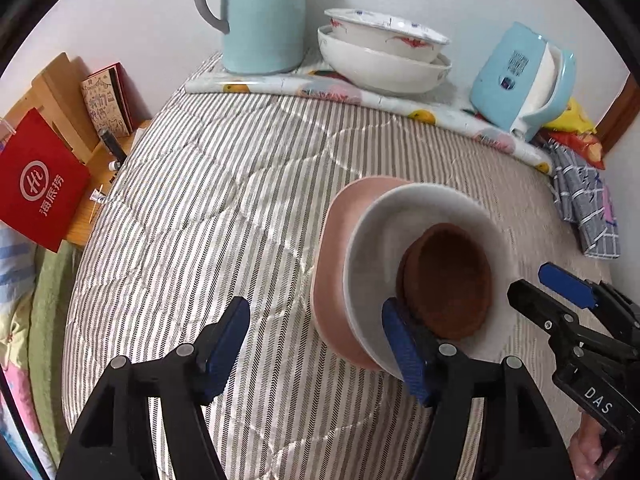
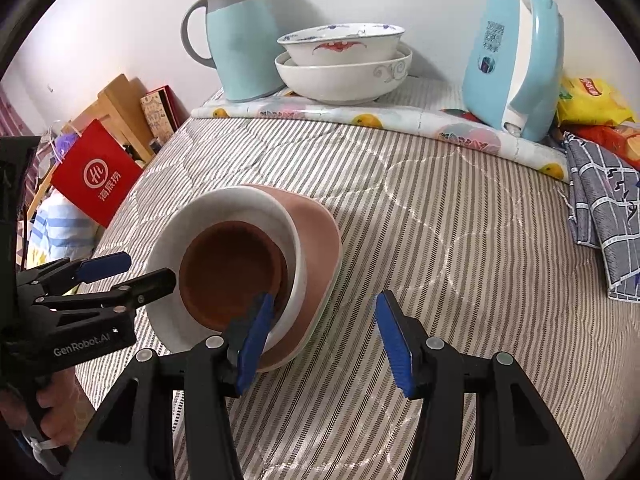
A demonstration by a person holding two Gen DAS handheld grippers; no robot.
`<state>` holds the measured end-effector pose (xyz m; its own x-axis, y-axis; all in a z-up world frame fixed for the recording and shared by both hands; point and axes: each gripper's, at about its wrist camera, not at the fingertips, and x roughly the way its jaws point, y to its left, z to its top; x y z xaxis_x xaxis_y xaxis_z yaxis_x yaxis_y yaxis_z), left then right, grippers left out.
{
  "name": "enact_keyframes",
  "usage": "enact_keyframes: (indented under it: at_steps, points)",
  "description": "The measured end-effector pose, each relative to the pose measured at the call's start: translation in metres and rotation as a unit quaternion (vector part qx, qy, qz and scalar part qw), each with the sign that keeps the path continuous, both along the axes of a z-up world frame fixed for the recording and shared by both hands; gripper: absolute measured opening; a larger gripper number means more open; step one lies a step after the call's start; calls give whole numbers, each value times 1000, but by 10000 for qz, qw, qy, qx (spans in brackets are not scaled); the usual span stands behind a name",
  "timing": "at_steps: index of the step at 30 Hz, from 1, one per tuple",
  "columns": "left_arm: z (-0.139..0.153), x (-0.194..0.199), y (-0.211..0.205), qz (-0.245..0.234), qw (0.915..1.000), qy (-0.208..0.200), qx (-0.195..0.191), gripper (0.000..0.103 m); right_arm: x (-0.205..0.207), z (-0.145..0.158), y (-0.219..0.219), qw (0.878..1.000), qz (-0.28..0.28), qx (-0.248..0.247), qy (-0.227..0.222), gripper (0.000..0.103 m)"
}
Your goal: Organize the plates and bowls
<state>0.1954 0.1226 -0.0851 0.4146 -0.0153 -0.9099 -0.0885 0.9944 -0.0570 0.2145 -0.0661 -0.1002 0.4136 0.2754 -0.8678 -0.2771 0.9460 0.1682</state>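
A: What is hidden or cut off?

B: The pink plate lies mostly under the white plate, so only its outer band shows. The brown bowl sits in the white plate; its near rim is covered by a blue finger pad in the left wrist view. Whether that pad touches the bowl is hard to tell. The teal kettle is cut off at the top edge.

A: Where is the stack relative to each hand-held gripper?

B: It rests on the striped bed cover. The left hand-held gripper has its fingers spread wide, with the stack at its right finger. The right hand-held gripper, also spread wide, has the stack at its left finger, whose pad overlaps the bowl's rim and the white plate's edge. Neither clamps anything.

A: How do the dishes look?

B: Three nested pieces: a pink squarish plate, a round white plate, a dark brown bowl. Two white patterned bowls stand stacked by the wall, between the kettle and a blue jug.
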Motion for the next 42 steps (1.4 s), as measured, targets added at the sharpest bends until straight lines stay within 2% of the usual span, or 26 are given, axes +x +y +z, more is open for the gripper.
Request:
enact_keyframes:
  at_steps: [10, 24, 26, 31, 33, 36, 38, 42]
  points:
    - [30, -23, -16, -156, 9979, -556, -304, 67, -28, 31, -29, 9989, -335, -22, -326, 53]
    - [83, -92, -65, -506, 9887, -1402, -150, 67, -102, 87, -66, 9909, -916, -238, -957, 53]
    - [87, -100, -70, -550, 9882, -1422, -116, 67, -115, 94, -70, 9892, -1016, -241, -1029, 53]
    - [97, -123, -79, -631, 9859, -1549, -97, 67, -145, 106, -78, 9852, -1177, -194, -1231, 67]
    - [99, -131, -83, -642, 9853, -1581, -21, 67, -155, 110, -81, 9833, -1248, -160, -1318, 77]
    - [104, -144, -86, -599, 9838, -1691, -2, 68, -169, 117, -87, 9795, -1390, -56, -1456, 86]
    - [106, -152, -87, -577, 9831, -1736, -29, 72, -179, 120, -89, 9784, -1410, -41, -1509, 90]
    - [110, -168, -92, -552, 9808, -1872, 33, 77, -194, 123, -89, 9741, -1532, -333, -1627, 91]
